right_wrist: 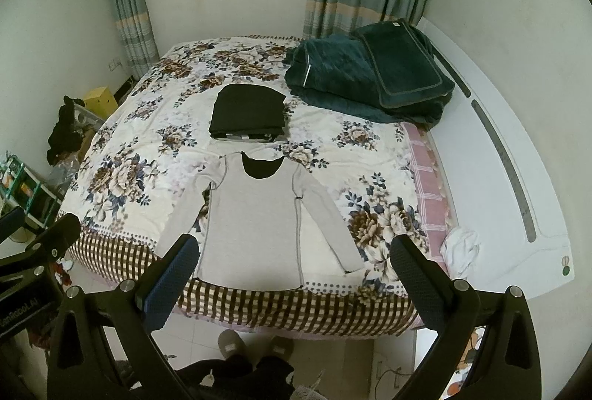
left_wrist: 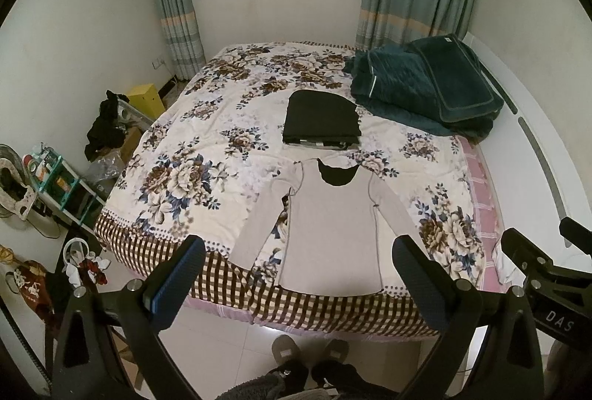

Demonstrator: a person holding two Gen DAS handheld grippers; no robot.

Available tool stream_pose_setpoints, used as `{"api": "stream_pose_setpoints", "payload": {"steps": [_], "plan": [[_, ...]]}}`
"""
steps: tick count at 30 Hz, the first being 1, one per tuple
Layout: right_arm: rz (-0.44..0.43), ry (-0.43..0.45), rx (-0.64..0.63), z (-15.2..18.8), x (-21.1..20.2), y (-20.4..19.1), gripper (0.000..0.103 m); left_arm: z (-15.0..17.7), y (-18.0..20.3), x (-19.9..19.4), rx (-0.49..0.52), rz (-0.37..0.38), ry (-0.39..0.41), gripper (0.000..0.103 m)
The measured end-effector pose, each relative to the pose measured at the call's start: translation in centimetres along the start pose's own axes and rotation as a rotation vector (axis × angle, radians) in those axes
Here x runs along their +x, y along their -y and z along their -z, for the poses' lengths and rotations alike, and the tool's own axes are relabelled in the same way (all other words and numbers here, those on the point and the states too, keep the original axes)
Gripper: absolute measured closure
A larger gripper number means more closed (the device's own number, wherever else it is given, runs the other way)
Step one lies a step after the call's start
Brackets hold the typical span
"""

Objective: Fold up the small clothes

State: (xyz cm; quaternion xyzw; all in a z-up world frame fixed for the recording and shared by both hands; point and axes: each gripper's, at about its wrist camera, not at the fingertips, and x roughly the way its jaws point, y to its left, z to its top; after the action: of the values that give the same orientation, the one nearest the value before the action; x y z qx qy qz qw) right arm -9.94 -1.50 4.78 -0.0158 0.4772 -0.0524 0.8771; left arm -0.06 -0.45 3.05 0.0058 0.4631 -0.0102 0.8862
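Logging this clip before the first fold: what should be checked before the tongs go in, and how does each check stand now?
1. Shirt spread flat, front up: ok.
2. Both sleeves lie out to the sides, unfolded: ok.
3. Left tongs open, holding nothing: ok.
4. Right tongs open, holding nothing: ok.
5. Folded black pile clear of the shirt: ok.
6. Hem at the bed edge, free of snags: cannot tell.

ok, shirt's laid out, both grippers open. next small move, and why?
Probably bring the left gripper down to the shirt's left sleeve to fold it inward. The grey shirt lies flat on the bed with both sleeves spread, and both grippers hang open above the floor, holding nothing; the right gripper is just as far.
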Motion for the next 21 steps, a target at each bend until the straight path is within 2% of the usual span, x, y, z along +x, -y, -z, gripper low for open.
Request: {"api": "stream_pose_setpoints", "payload": {"steps": [5,10,14,16,21], "plan": [[0.0,0.0,0.003,0.3,0.0,0.0,0.0,0.0,0.1,0.1,-0.002,0.0,0.0,0.0],[-0.005,-0.02,0.039,-1.3,1.6,-0.9,0.0,-0.9,0.1,1.6,-0.003,-0.022,0.011,0.0],[-0.052,-0.079,0.124,-1.7,6.9,0.3,0.0,-1.6,0.5,5.7,-0.003,-0.071,0.052,0.0],[-0.059,-0.122,0.195,-1.2,11.1,2.3,0.0,-1.8,0.7,8.8,0.0,-0.071,0.037,0.0],[0.078,-0.26,0.355,1.8,24.2,10.0,0.0,-0.9,0.9,18.0,0.014,-0.104,-0.04,0.0]]}}
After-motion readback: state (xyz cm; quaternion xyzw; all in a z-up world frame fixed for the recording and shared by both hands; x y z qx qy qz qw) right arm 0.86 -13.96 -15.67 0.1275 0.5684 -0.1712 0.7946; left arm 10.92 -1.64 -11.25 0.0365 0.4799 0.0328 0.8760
